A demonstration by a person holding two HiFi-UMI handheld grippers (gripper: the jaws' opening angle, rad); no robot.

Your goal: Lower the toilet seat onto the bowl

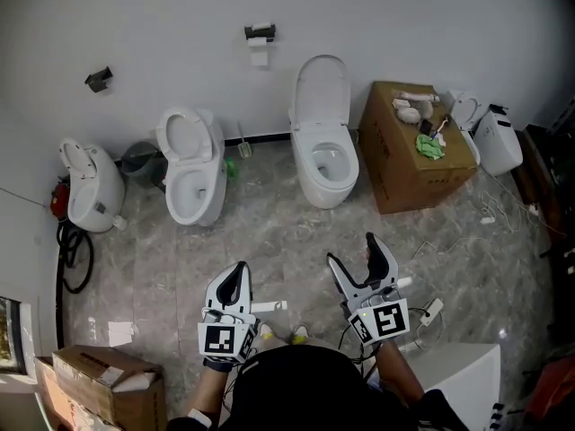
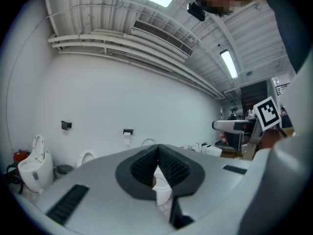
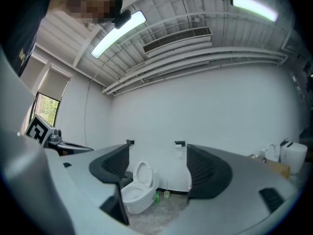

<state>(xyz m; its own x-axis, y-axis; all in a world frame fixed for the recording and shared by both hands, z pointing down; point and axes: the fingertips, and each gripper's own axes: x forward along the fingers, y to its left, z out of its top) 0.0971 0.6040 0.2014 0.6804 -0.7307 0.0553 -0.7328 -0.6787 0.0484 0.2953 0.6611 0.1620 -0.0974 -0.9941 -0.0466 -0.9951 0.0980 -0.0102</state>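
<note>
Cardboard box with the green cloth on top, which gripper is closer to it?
Right. In the head view the right gripper, jaws open, is short of the cardboard box and slightly to its left; the left gripper, shut, is farther left still.

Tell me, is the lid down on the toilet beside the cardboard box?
No, that toilet's lid stands upright behind the seat, leaving the bowl open.
</note>
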